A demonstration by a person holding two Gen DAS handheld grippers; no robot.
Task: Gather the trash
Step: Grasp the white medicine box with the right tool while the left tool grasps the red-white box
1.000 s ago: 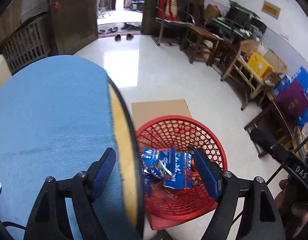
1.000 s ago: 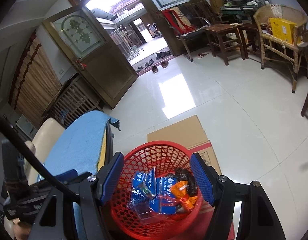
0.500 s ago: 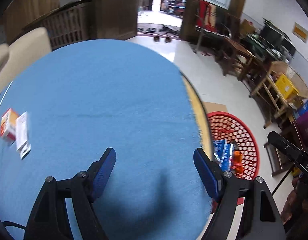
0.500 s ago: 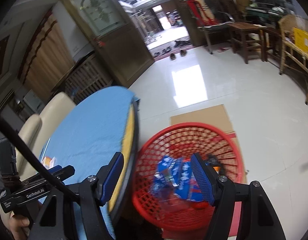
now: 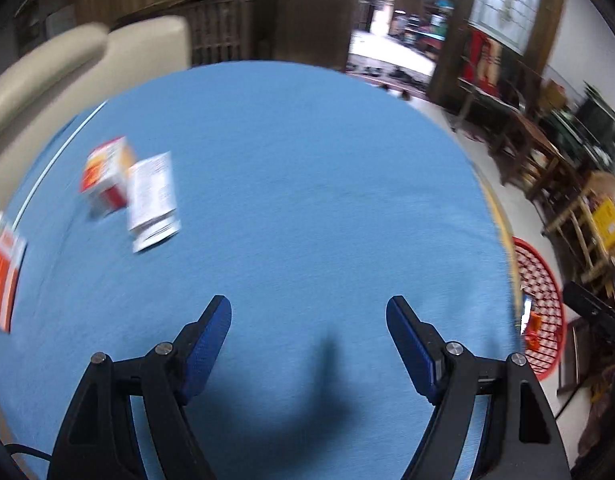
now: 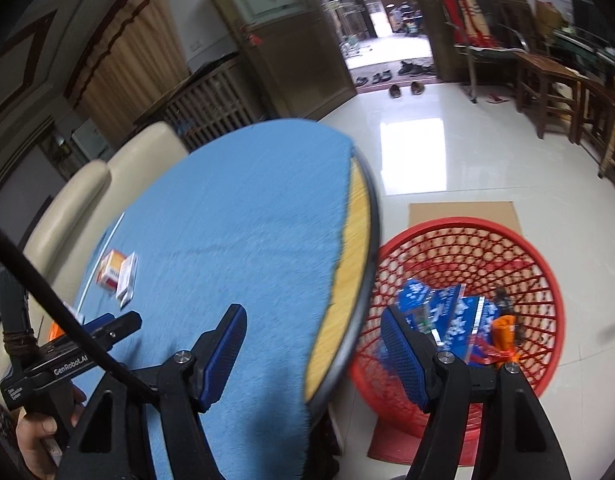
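Both views swung from the red basket (image 6: 467,304) back over the blue desk (image 5: 307,200); left fingers (image 5: 308,338) and right fingers (image 6: 313,346) spread, empty; next trash, orange-white carton (image 5: 107,176) with leaflet (image 5: 153,200), near desk's far left edge.

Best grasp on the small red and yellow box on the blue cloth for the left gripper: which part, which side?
Judging by pose: the small red and yellow box lies on the blue cloth with a white leaflet against its right side. Come from above with the open left gripper and pinch its near and far faces, keeping the fingers clear of the leaflet side. Blur hides its exact edges.
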